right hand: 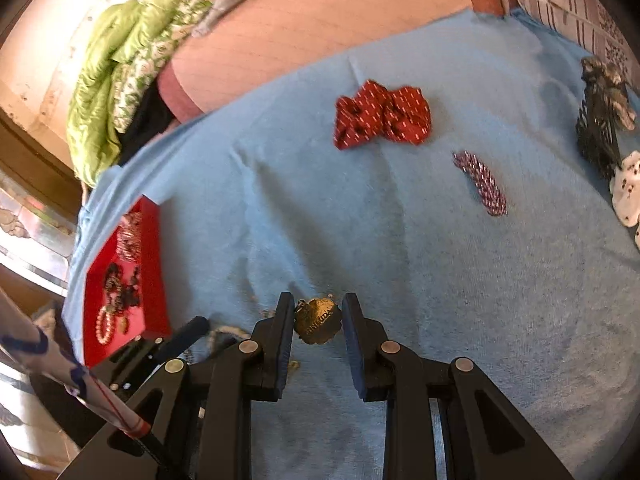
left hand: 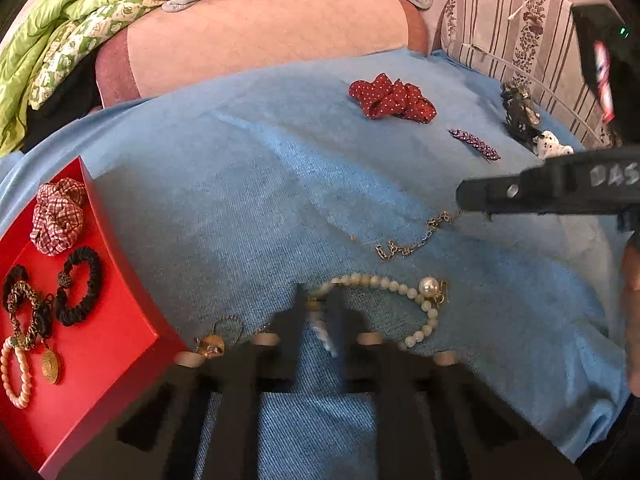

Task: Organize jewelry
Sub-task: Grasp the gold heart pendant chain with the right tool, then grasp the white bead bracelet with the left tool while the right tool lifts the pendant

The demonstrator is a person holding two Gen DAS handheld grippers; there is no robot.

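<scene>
Left wrist view: my left gripper (left hand: 316,308) sits at 6 o'clock, fingers a narrow gap apart, straddling one end of the pearl bracelet (left hand: 400,300) on the blue cloth (left hand: 224,200); can't tell if the pads actually pinch the beads. The bracelet has a big pearl and gold clasp at its 3 o'clock end. A gold chain (left hand: 416,238) lies just past it toward 1 o'clock, running up to the tip of my right gripper (left hand: 480,200), which comes in from 3 o'clock. Small gold earring (left hand: 210,346) at 7 o'clock beside my fingers. Red tray (left hand: 120,320) at 9 o'clock holds a checked scrunchie (left hand: 58,218), a black scrunchie (left hand: 78,284), a black-and-gold chain piece (left hand: 26,308), a gold coin pendant (left hand: 50,366) and a pink bead bracelet (left hand: 16,372). Out on the cloth: red dotted scrunchie (left hand: 392,98) at 12–1, purple barrette (left hand: 474,144) and a dark hair claw (left hand: 518,114) at 2. Right wrist view: my right gripper (right hand: 318,322) has its jaws apart, with a gold heart pendant (right hand: 318,320) between the pads, close to both but contact unclear. The tray (right hand: 152,280) is at 9 o'clock with the same jumble, blurred. The red scrunchie (right hand: 382,120) is at 12, the barrette (right hand: 480,182) at 2, the claw (right hand: 600,124) and a white dotted piece (right hand: 626,192) at 3.
</scene>
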